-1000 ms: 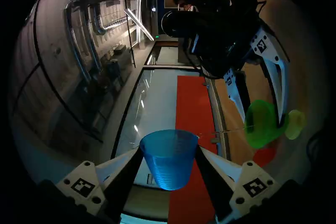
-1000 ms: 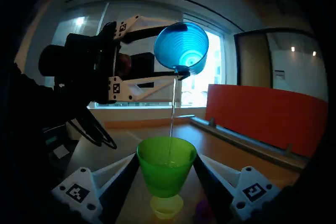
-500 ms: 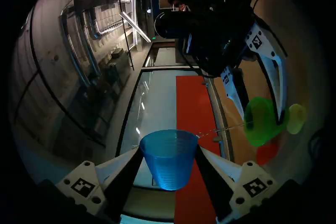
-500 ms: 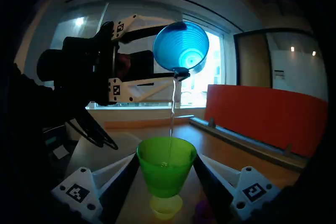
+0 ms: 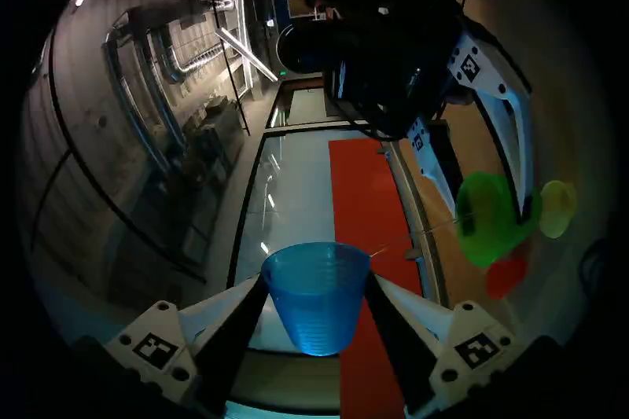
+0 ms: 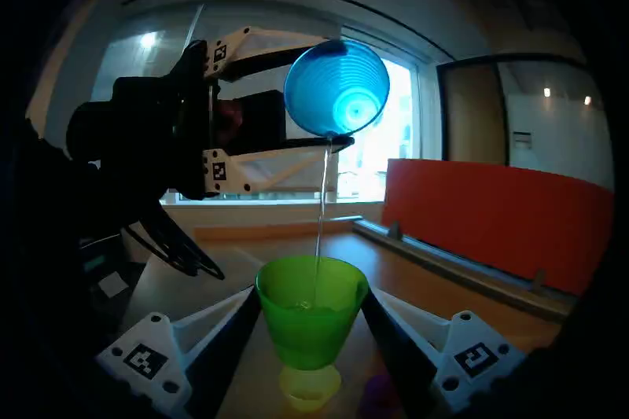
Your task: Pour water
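Two cups in play. My left gripper (image 5: 317, 287) pinches the blue cup (image 5: 316, 317), tipped on its side, above the green cup (image 6: 311, 325), which my right gripper (image 6: 312, 301) clamps upright. A thin water stream (image 6: 321, 199) falls from the blue rim into the green cup. A yellow cup (image 6: 310, 387) is just below it, over the wooden table (image 6: 409, 270).

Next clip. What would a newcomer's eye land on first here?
The blue cup, tipped sideways in the left gripper, glows high against the bright window in the right gripper view. From its lip a thin water stream falls into the green cup, held upright in the right gripper at bottom centre. An orange panel stands to the right.
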{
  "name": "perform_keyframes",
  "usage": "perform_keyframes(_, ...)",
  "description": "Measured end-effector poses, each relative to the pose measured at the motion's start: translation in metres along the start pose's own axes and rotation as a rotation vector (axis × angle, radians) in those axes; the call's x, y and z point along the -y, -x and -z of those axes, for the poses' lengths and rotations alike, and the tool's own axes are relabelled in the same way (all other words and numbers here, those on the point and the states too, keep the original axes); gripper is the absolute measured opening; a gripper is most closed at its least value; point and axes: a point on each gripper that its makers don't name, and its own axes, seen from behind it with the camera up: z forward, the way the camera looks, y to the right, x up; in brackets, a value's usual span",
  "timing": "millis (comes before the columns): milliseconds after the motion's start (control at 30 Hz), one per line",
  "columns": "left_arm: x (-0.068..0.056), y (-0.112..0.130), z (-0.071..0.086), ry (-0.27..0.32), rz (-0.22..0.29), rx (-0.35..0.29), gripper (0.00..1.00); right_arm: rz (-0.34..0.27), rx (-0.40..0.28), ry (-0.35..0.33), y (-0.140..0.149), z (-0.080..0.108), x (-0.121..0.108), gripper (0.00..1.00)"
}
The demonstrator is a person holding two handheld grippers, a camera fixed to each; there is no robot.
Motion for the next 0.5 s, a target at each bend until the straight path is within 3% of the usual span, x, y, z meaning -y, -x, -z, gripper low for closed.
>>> perform_keyframes(500, -0.0066, -0.0029, 0.0035, 0.009, -0.020, 0.002, 0.86, 0.000, -0.002, 0.004, 0.0002, 0.0004, -0.0010, 0.91)
